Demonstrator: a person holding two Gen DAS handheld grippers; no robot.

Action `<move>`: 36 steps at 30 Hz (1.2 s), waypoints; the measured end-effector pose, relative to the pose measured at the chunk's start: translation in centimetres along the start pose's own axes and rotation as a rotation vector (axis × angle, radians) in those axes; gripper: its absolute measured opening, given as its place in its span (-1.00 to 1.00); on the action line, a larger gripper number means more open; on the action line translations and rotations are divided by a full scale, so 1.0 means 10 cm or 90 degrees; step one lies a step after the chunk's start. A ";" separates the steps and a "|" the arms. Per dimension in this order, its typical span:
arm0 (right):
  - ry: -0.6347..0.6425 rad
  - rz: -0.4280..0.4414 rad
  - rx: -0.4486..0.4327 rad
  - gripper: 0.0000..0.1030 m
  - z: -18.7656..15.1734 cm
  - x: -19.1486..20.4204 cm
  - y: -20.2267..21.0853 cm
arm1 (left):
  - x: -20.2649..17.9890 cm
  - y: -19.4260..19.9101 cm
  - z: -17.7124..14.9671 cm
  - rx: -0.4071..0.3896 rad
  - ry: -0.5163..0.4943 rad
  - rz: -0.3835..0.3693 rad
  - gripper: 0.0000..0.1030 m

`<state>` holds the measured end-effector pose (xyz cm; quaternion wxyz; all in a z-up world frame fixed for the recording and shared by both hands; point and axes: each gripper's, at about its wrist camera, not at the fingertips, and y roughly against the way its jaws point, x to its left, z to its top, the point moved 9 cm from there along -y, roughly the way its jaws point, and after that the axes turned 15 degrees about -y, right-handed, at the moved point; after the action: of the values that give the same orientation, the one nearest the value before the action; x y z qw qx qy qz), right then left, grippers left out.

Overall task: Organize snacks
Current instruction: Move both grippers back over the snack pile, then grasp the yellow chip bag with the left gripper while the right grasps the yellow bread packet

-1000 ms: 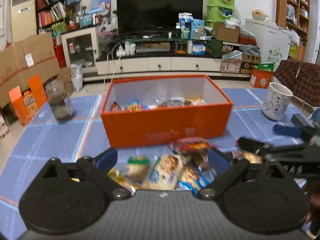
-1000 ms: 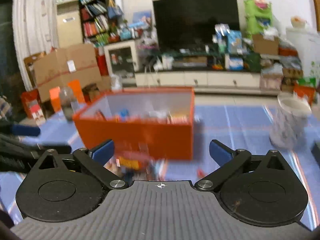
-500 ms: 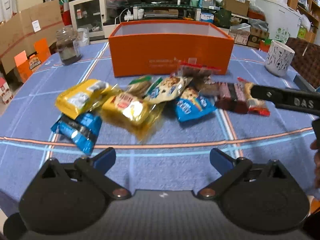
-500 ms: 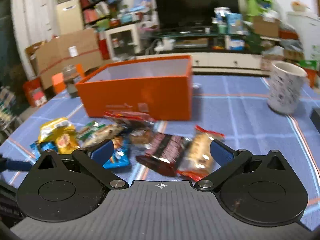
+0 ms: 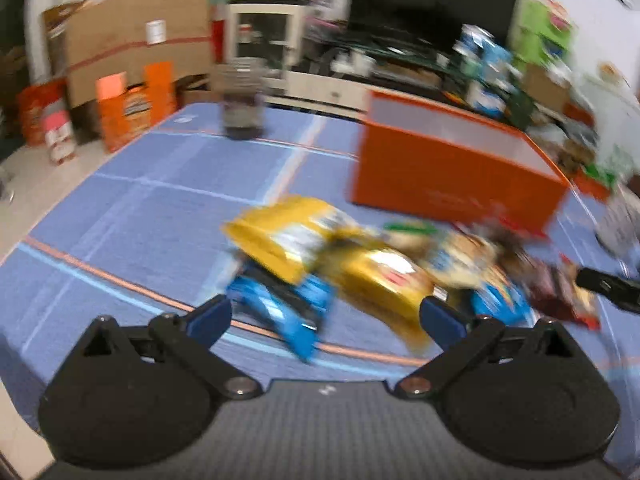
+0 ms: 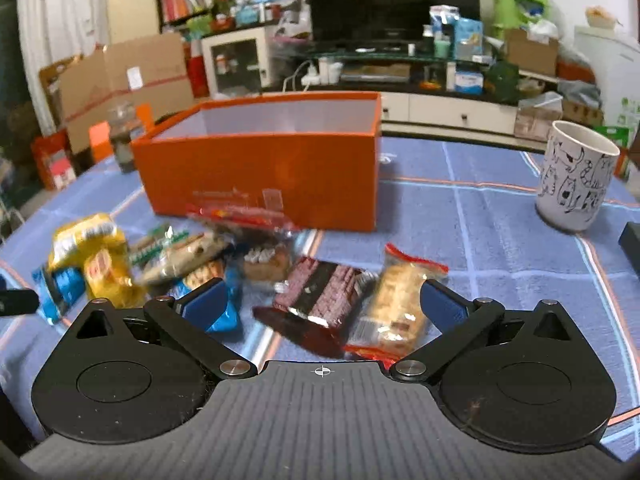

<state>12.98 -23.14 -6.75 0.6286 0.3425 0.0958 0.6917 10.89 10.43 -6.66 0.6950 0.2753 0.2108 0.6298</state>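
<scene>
An orange box (image 6: 272, 176) stands on the blue checked cloth, also blurred in the left wrist view as the orange box (image 5: 452, 176). In front of it lies a heap of snack packets. My left gripper (image 5: 326, 318) is open just above a blue packet (image 5: 280, 308) and a yellow bag (image 5: 288, 236), nothing between its fingers. My right gripper (image 6: 322, 306) is open over a dark brown wafer packet (image 6: 320, 296) and a clear biscuit packet (image 6: 400, 304). Yellow bags (image 6: 88, 252) lie at the heap's left end. The other gripper's tip (image 5: 608, 284) shows at the right edge.
A white mug with cat drawings (image 6: 574, 180) stands at the right. A glass jar (image 5: 242, 100) stands at the back left of the cloth. A dark flat object (image 6: 632, 240) lies at the right edge. Cardboard boxes, shelves and a TV unit stand behind.
Both grippers dropped from box height down to the snack heap. The left one then swung left and closer to the blue and yellow packets; the right one neared the brown and biscuit packets.
</scene>
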 end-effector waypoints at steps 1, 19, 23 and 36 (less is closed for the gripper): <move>-0.011 0.032 0.003 0.87 0.01 0.09 -0.01 | 0.12 -0.02 -0.01 0.003 0.022 0.002 0.93; 0.068 0.150 0.140 0.87 -0.56 1.00 -0.41 | 0.23 -1.36 0.66 0.136 -0.206 -0.095 0.69; 0.026 0.154 0.130 0.87 -0.45 0.86 -0.35 | 0.23 -1.30 0.60 0.151 -0.165 -0.122 0.14; -0.048 0.113 0.088 0.87 -0.22 0.25 -0.09 | -0.51 -0.21 0.44 0.075 -0.087 -0.212 -0.04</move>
<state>12.48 -19.98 -7.97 0.5430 0.4178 0.0886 0.7230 14.71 4.78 -5.00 0.7851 0.3190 0.2428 0.4722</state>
